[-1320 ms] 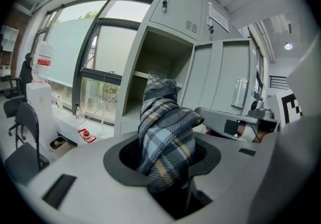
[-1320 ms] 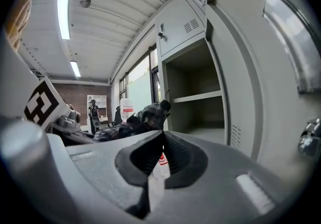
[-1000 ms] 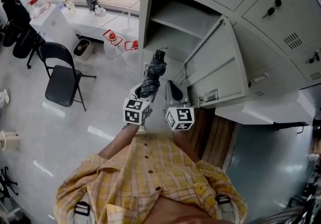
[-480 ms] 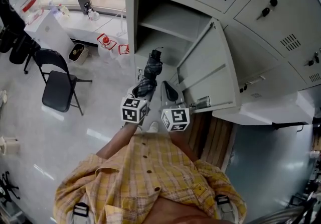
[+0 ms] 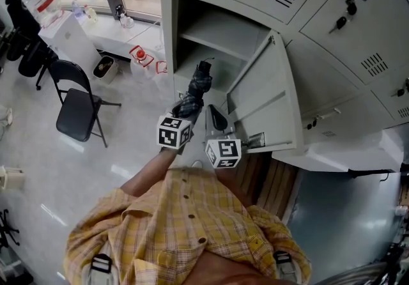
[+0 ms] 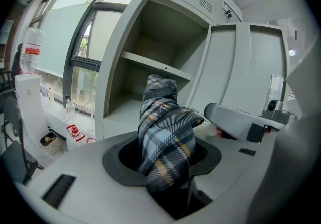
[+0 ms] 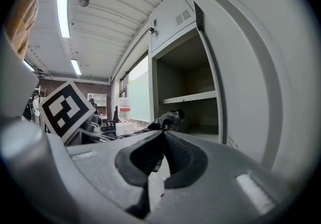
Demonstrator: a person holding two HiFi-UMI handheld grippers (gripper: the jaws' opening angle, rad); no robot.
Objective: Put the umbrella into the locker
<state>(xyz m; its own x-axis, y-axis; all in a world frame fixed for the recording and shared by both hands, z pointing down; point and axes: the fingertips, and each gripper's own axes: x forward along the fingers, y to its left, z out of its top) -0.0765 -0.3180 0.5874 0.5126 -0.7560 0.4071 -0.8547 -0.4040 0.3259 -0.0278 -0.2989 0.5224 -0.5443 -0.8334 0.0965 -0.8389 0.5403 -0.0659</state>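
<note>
A folded plaid umbrella point(image 5: 195, 93) sticks out forward from my left gripper point(image 5: 186, 111), which is shut on its lower end. In the left gripper view the umbrella point(image 6: 163, 127) rises between the jaws and points at the open locker point(image 6: 150, 67), whose shelf and floor are bare. Its tip is just in front of the locker opening point(image 5: 211, 53). The locker door point(image 5: 265, 98) stands swung out to the right. My right gripper point(image 5: 216, 117) hangs beside the left one near the door, shut with nothing in it point(image 7: 162, 136). The umbrella point(image 7: 169, 119) shows past its jaws.
A black folding chair point(image 5: 80, 101) stands on the floor at left, with a white water dispenser point(image 5: 54, 18) behind it. Red-capped bottles point(image 5: 142, 57) sit by the window ledge. Closed lockers with keys point(image 5: 348, 9) fill the right; a wooden bench point(image 5: 271, 181) lies below the door.
Both grippers have moved toward the locker, carrying the umbrella closer to the opening. The locker door and the grip look unchanged.
</note>
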